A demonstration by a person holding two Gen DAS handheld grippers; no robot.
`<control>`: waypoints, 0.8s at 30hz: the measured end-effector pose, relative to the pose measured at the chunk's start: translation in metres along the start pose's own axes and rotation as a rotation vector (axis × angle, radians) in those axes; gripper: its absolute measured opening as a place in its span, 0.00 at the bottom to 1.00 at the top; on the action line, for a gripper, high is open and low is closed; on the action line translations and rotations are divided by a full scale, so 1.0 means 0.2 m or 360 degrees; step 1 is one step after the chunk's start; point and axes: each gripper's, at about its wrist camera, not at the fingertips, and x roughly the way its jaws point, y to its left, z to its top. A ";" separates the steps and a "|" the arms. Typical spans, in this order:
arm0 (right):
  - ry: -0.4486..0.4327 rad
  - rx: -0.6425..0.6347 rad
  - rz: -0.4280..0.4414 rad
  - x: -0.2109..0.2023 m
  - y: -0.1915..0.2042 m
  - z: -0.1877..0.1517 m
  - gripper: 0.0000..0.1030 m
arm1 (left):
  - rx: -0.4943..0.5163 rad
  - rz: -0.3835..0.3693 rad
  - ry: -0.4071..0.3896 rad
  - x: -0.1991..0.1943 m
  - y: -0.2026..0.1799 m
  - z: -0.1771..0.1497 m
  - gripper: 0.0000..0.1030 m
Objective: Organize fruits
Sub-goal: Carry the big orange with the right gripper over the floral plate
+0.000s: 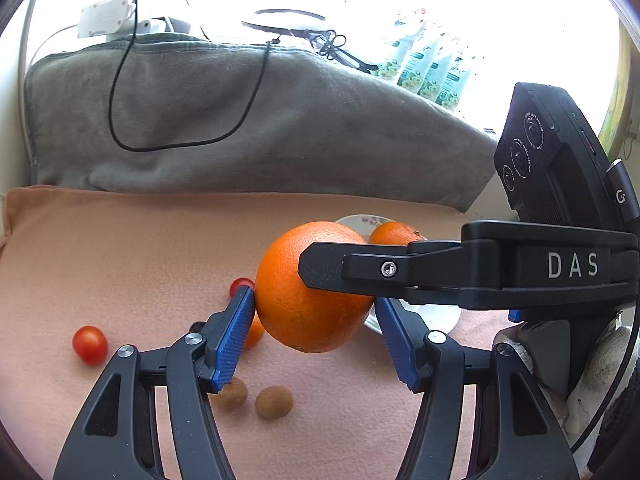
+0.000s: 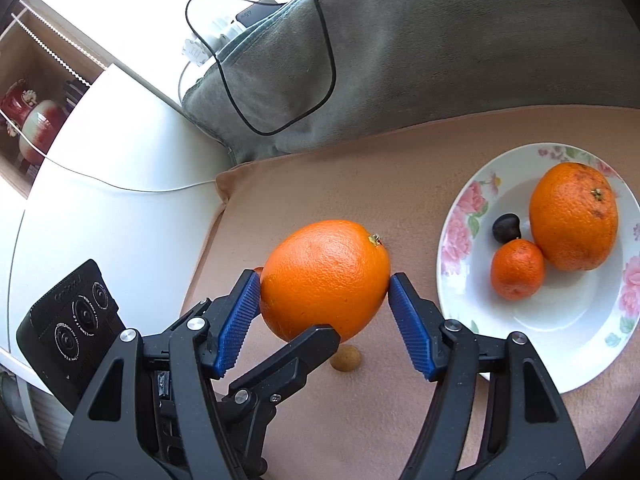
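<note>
**A:** Where is the big orange?

**B:** Caught between both claws at once. The left gripper has its blue pads pressed on opposite flanks of the fruit, clenched on it. The right gripper is clamped on the same fruit from another angle – its pads touch the peel on both sides too.

**A:** Do the two tools cross?

**B:** Yes. In the left wrist view one black finger of the right tool lies across the front of the fruit; in the right wrist view a finger of the left tool reaches in under it.

**A:** Is the fruit on the peach cloth?

**B:** It looks held above it – a small brown fruit shows on the cloth just beneath.

**A:** And the plate?

**B:** A white one with pink flowers, to the right of the held fruit in the right wrist view, apart from it. It holds a second orange, a mandarin touching that, and a small dark fruit beside both.

**A:** What is loose on the cloth?

**B:** A cherry tomato well to the left, another red one half hidden behind the left pad, and two brown fruits near the left tool. A grey blanket with a black cable looped on it lies behind
</note>
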 end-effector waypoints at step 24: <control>-0.0131 0.0248 -0.0123 -0.38 -0.43 -0.14 0.68 | 0.0178 -0.0205 0.0166 0.28 -0.45 0.00 0.60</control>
